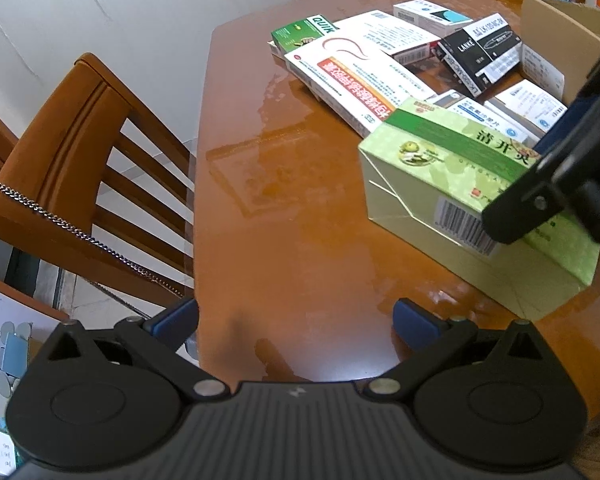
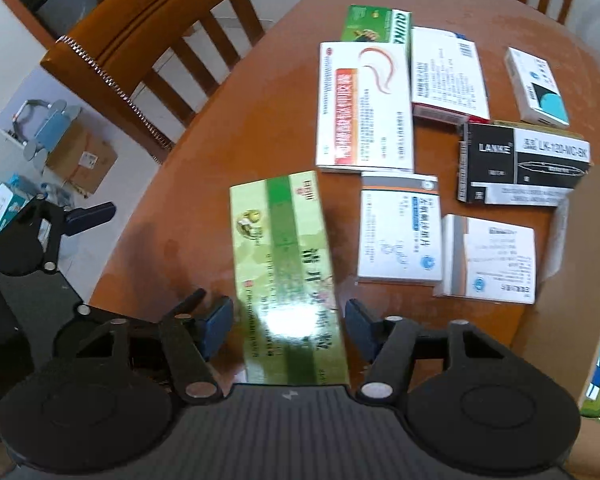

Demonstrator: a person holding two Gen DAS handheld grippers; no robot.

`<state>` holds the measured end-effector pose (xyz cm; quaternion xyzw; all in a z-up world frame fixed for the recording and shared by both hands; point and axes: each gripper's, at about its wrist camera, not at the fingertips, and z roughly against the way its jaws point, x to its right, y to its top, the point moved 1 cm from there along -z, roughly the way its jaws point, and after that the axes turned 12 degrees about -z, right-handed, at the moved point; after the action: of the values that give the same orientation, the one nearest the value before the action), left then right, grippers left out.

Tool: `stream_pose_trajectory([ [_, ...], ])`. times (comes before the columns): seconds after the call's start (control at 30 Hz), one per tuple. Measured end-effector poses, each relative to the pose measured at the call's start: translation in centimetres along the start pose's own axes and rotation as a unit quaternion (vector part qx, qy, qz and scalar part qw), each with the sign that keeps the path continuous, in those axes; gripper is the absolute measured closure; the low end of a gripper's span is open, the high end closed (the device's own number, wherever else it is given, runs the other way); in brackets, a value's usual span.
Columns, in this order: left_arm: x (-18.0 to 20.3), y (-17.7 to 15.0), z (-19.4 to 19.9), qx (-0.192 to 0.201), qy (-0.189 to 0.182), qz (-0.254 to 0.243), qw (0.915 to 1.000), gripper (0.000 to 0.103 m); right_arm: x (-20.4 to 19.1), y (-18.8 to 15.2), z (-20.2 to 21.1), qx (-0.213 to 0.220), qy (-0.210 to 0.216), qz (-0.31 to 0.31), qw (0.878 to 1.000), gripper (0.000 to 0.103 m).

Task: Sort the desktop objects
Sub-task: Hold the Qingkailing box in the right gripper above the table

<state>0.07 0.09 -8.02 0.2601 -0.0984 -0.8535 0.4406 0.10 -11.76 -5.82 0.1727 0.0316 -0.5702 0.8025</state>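
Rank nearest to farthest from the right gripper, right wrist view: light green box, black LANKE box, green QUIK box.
1. light green box, between the right gripper fingers.
2. black LANKE box, upper right, by the cardboard carton.
3. green QUIK box, far table edge.

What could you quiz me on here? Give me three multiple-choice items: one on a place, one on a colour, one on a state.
1. Where is the light green cardboard box with the dark green stripe?
A. In a drawer
B. Between the fingers of the right gripper
C. On a shelf

2. What is the main colour of the long cardboard box labelled LANKE?
A. Red
B. Yellow
C. Black

3. How do the fingers of the left gripper stand?
A. Open, nothing between them
B. Shut on a spoon
C. Shut on a cup

Answers: B, the blue-padded fingers flank the box's sides; C, its face is black with white lettering; A, only bare tabletop shows between them.
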Motion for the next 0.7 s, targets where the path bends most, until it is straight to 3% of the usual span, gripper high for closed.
stream_pose_trajectory([
  [0.2,-0.4,-0.7,0.0,-0.009,0.005,0.002,0.9999,0.000,-0.8,-0.5,0.1,0.003,-0.015,0.028,1.000,0.044],
  [0.37,-1.3,-2.0,0.0,-0.020,0.014,0.011,0.9996,0.000,-3.7,-1.7,-0.1,0.028,-0.075,0.112,0.991,0.044],
  [0.43,-1.8,-2.5,0.0,-0.025,0.020,0.018,0.9993,0.000,-5.3,-2.5,-0.4,0.046,-0.113,0.164,0.979,0.044],
  [0.53,-2.6,-3.4,-0.1,-0.032,0.027,0.030,0.9987,0.000,-7.4,-3.9,-1.3,0.074,-0.174,0.240,0.952,0.044],
  [0.7,-3.8,-4.7,-0.2,-0.042,0.036,0.052,0.9971,0.000,-9.9,-6.1,-2.8,0.094,-0.237,0.316,0.914,0.043],
])
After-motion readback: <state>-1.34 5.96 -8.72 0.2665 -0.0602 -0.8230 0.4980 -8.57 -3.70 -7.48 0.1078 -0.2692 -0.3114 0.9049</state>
